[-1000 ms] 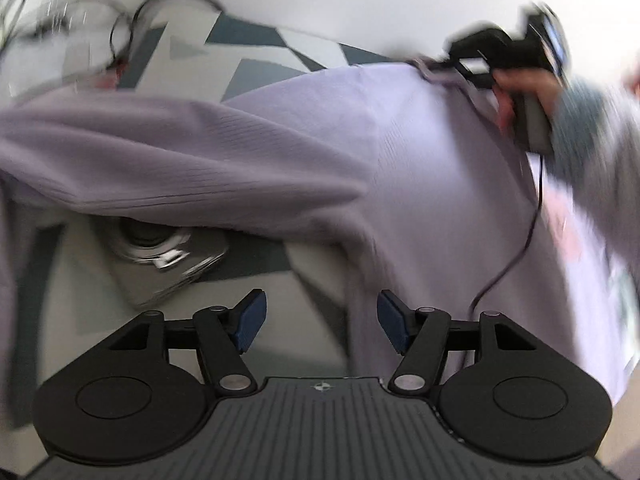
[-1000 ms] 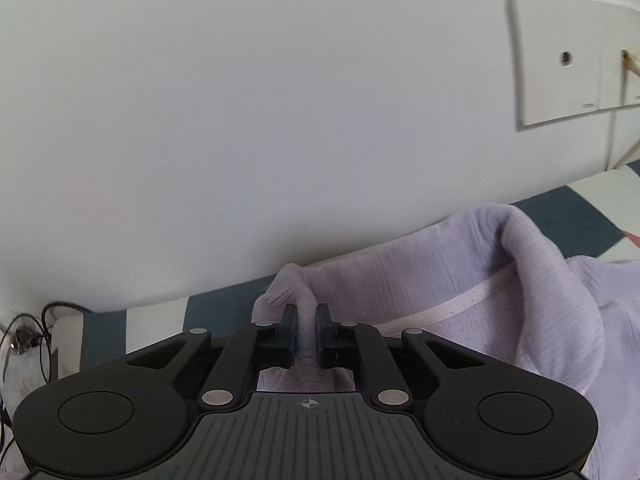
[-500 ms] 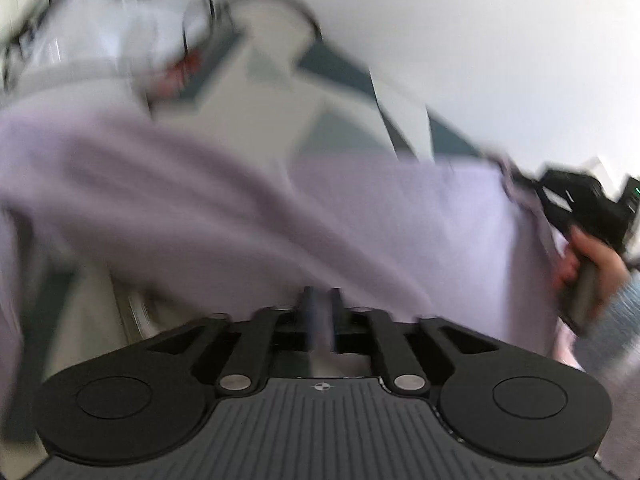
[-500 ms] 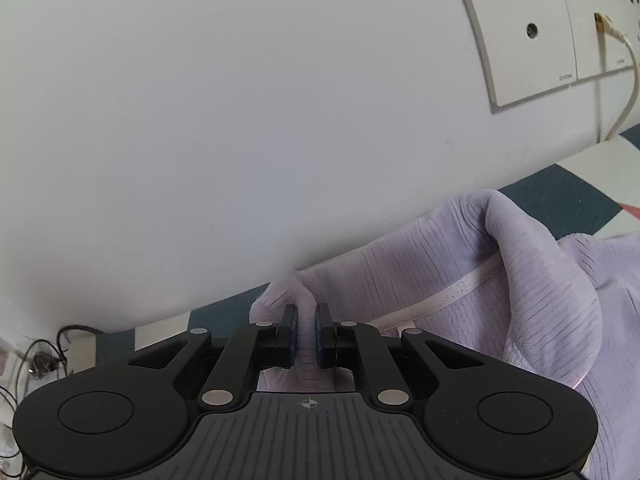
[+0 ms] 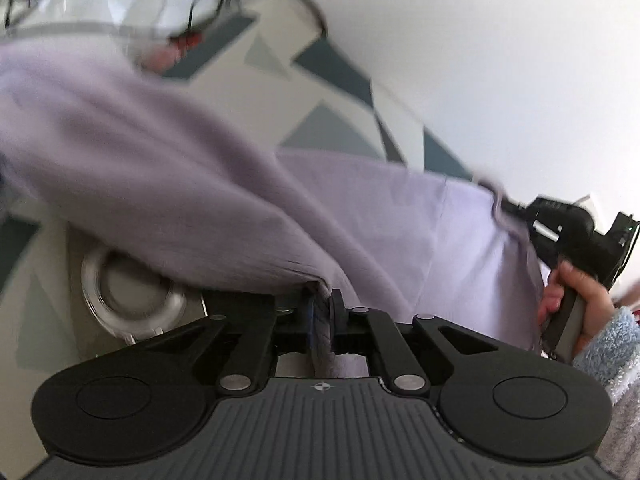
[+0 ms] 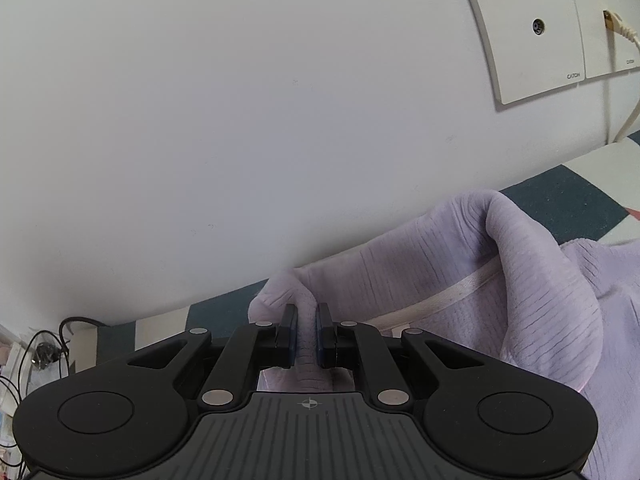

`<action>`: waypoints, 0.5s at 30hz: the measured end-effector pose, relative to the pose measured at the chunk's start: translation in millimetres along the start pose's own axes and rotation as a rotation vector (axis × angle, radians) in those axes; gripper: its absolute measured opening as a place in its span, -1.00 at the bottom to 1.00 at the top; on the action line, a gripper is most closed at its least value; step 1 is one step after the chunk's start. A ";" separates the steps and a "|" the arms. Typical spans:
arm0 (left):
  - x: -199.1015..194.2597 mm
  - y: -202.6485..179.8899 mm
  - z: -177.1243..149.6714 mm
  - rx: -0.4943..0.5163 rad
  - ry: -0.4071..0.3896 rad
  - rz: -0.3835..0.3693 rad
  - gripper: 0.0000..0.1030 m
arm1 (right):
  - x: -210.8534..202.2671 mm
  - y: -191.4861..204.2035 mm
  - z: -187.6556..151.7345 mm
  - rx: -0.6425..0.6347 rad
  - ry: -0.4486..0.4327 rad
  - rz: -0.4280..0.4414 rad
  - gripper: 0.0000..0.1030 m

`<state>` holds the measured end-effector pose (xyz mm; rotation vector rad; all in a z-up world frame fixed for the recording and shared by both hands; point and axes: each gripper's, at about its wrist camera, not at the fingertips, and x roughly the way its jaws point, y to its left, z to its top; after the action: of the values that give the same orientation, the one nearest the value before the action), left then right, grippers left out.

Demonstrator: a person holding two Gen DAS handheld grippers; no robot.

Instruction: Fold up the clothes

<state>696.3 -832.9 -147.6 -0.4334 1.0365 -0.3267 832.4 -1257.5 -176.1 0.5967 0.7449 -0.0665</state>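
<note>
Closing over the last second, the left gripper (image 5: 321, 312) now pinches a fold of the lilac sweater (image 5: 192, 184), which stretches right to the right gripper (image 6: 306, 334), clamped on its far edge above the patterned bedcover (image 5: 320, 128).

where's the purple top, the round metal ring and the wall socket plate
purple top (image 5: 200, 184): left wrist view, on the wide fold of cloth.
round metal ring (image 5: 94, 280): left wrist view, on its blurred left rim.
wall socket plate (image 6: 524, 36): right wrist view, on the plate's flat face.
</note>
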 end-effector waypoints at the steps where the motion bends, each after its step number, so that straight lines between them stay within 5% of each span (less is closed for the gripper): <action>1: 0.1 -3.0 2.2 0.027 -0.001 0.005 -0.87 | 1.0 -1.1 0.2 0.000 -0.002 -0.001 -0.84; 5: 13.7 -10.9 1.6 0.130 0.031 0.066 -0.79 | 10.8 11.7 -3.8 0.016 -0.002 -0.007 -0.84; 7: 16.5 -17.0 -2.8 0.184 0.065 0.129 -0.48 | 11.1 12.7 -4.1 0.026 0.006 0.009 -0.78; 8: 15.8 -19.5 -4.1 0.204 0.078 0.166 0.02 | 8.7 13.9 -2.0 0.028 0.016 0.021 -0.57; 9: 9.4 -21.5 -6.6 0.224 0.067 0.175 0.20 | 1.9 15.5 2.8 0.040 0.026 0.030 -0.43; 13: -19.8 -30.5 -17.9 0.310 0.045 0.133 0.19 | -64.9 16.6 26.9 0.022 -0.083 0.127 0.26; 15: -31.8 -37.2 -27.0 0.362 0.060 0.102 0.20 | -100.2 10.8 32.5 -0.002 -0.130 0.091 0.38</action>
<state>655.4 -855.8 -117.2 -0.0453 1.0277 -0.4284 781.0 -1280.7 -86.4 0.6181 0.5906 -0.0202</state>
